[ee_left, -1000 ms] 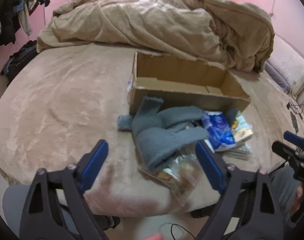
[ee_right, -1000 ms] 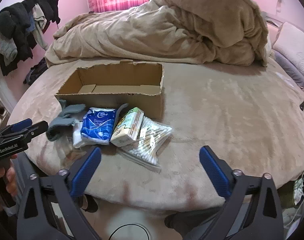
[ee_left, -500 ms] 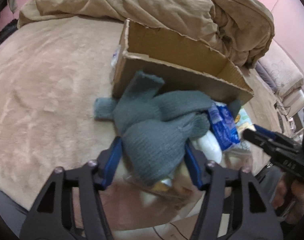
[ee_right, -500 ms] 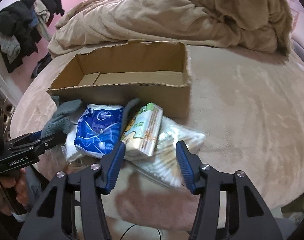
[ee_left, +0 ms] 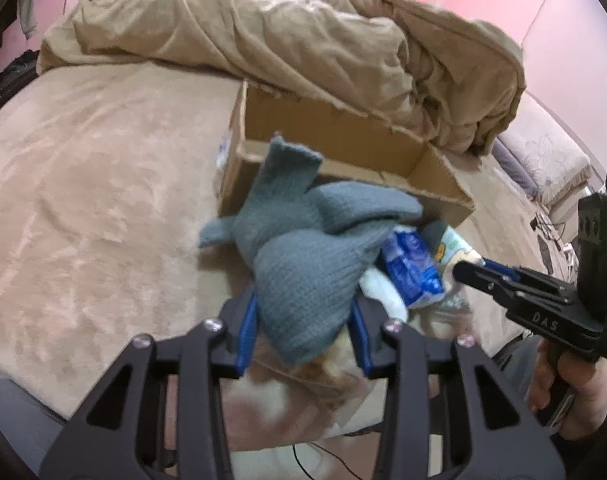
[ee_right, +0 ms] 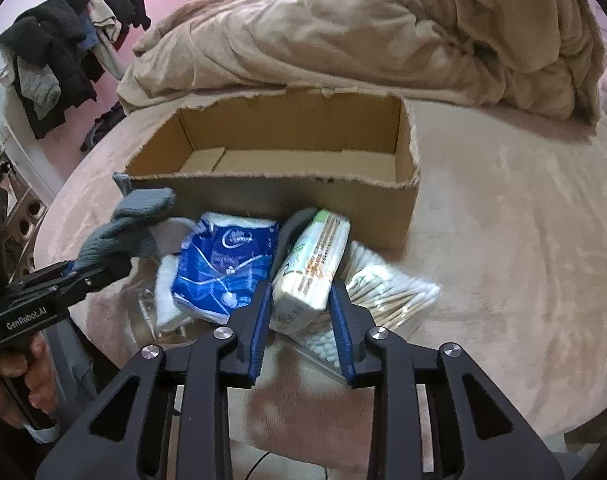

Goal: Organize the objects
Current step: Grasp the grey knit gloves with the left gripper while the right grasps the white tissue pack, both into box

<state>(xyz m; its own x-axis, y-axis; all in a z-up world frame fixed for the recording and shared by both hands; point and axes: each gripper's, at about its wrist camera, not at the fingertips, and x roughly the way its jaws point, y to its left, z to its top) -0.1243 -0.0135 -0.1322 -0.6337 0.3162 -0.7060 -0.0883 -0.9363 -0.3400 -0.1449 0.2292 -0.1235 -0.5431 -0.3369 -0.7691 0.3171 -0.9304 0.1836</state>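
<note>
An open, empty cardboard box [ee_right: 287, 160] stands on the bed; it also shows in the left wrist view [ee_left: 343, 148]. In front of it lies a pile. My left gripper [ee_left: 303, 320] is shut on grey knit gloves [ee_left: 303, 248], raised a little, also visible in the right wrist view [ee_right: 119, 232]. My right gripper [ee_right: 301, 316] is shut on a white and green tissue pack [ee_right: 311, 264]. A blue tissue pack [ee_right: 227, 264] lies left of it. A bag of cotton swabs [ee_right: 387, 296] lies under and right of it.
A rumpled beige blanket [ee_right: 383, 40] is heaped behind the box. The bed cover [ee_left: 83, 184] is a soft beige plush. Dark clothes [ee_right: 59, 52] hang at the far left. A clear plastic bag [ee_left: 303, 376] lies under the gloves. A pillow [ee_left: 543, 160] lies at right.
Both grippers moved forward to the pile and closed: the left onto the grey gloves, the right onto the white and green tissue pack. The gloves have lifted slightly.
</note>
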